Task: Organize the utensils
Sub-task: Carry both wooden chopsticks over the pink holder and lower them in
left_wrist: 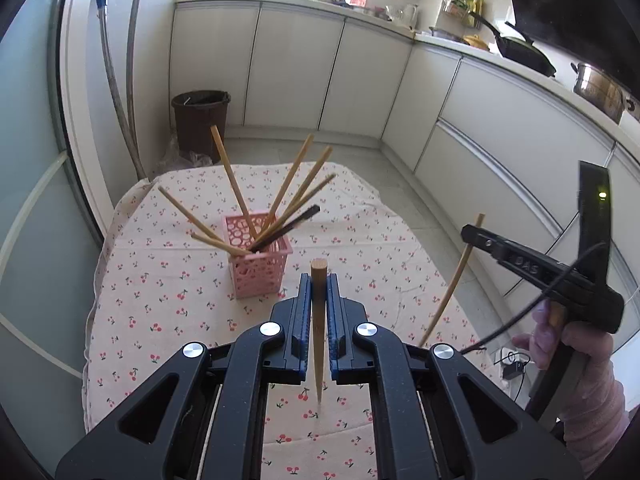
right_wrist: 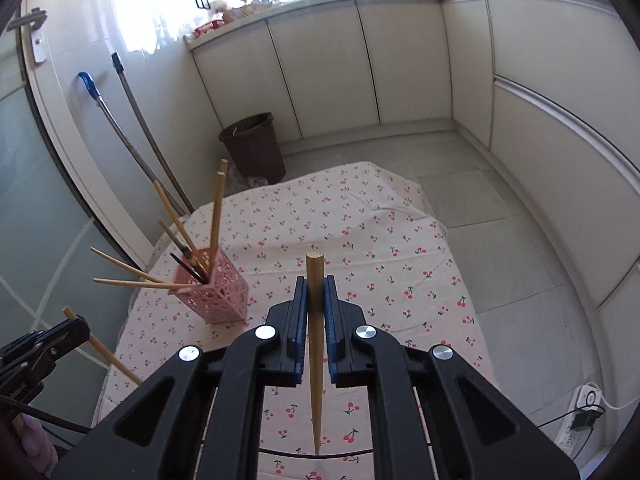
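A pink perforated holder stands on the cherry-print tablecloth with several wooden chopsticks and one dark one leaning out of it. It also shows in the right wrist view, at the left. My left gripper is shut on a wooden chopstick, held above the cloth just in front of the holder. My right gripper is shut on another wooden chopstick, to the right of the holder. In the left wrist view the right gripper holds its chopstick tilted at the right.
A brown bin stands on the floor beyond the table. Two mop handles lean on the left wall. White cabinets run along the back and right. A power strip lies on the floor at right.
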Demonstrator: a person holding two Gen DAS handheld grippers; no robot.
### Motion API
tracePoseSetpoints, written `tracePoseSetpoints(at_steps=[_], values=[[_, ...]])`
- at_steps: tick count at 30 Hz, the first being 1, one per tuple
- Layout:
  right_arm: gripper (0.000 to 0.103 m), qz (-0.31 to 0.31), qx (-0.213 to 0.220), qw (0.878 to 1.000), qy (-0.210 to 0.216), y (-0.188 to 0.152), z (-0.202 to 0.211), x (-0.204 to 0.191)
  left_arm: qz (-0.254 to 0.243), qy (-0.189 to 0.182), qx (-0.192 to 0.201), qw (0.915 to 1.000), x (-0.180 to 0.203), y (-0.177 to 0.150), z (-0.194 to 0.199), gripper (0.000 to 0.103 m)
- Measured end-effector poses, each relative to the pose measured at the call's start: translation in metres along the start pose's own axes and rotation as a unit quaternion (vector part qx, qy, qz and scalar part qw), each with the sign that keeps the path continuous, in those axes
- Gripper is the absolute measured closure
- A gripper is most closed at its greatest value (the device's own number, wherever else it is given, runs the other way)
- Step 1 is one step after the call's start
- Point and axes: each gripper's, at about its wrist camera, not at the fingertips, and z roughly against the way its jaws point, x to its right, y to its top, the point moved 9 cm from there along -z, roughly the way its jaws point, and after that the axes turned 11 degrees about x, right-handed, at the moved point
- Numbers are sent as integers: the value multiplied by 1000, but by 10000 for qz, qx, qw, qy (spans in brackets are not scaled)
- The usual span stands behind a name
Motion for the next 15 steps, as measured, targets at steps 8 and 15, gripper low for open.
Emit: tracePoseSetpoints(at_steps=[8, 15], values=[[95, -221, 935, 9953, 101, 84, 43, -17, 186, -80, 408, 9990, 1, 50, 9, 96], [95, -598, 1722, 9819, 520, 176, 73, -39, 291, -120, 1443, 9890, 0, 145, 46, 96]])
